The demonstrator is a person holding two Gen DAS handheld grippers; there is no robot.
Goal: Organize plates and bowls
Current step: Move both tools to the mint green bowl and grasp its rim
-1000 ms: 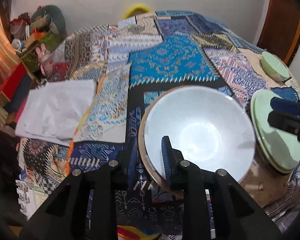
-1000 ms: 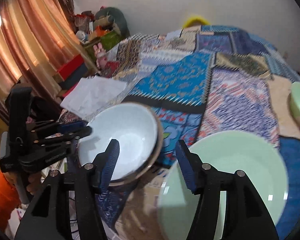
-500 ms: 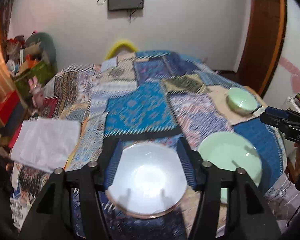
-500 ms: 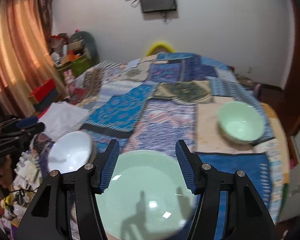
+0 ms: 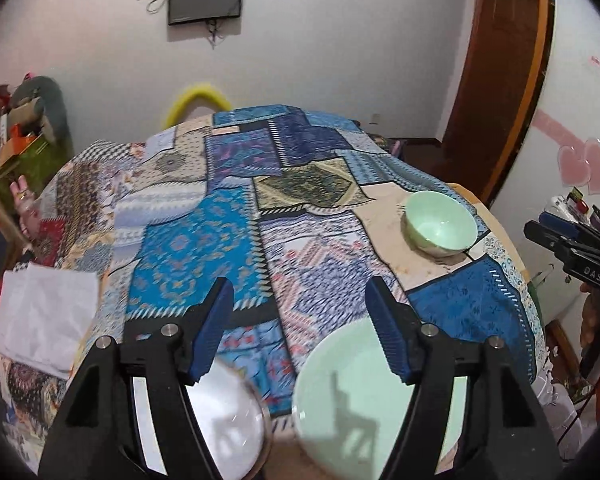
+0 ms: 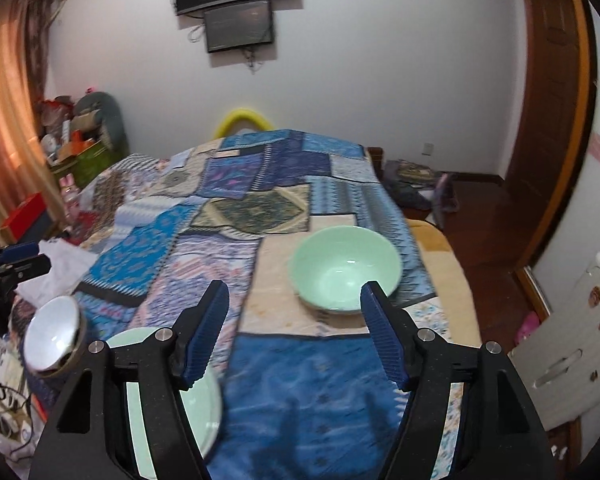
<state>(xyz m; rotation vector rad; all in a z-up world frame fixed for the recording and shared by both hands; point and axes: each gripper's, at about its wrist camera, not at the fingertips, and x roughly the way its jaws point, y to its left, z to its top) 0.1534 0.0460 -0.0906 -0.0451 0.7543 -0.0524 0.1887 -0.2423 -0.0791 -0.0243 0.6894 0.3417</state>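
Note:
A white bowl (image 5: pixel 228 428) sits at the near edge of the patchwork-covered table, with a pale green plate (image 5: pixel 352 412) to its right. A small green bowl (image 5: pixel 440 230) stands further back on the right. My left gripper (image 5: pixel 300 336) is open and empty, raised above the white bowl and the plate. My right gripper (image 6: pixel 294 334) is open and empty, raised above the cloth just short of the green bowl (image 6: pixel 346 274). The plate (image 6: pixel 204 396) and the white bowl (image 6: pixel 54 342) lie to its left.
The patchwork cloth (image 5: pixel 228 240) covers the whole table. A white folded cloth (image 5: pixel 44 320) lies at the left edge. Clutter and boxes (image 6: pixel 76 148) stand at the far left by the curtain. A white appliance (image 6: pixel 572 344) stands to the right of the table.
The left gripper opened, letting go of the white bowl's rim, and rose away. Both grippers lifted and pulled back; the right one turned toward the green bowl.

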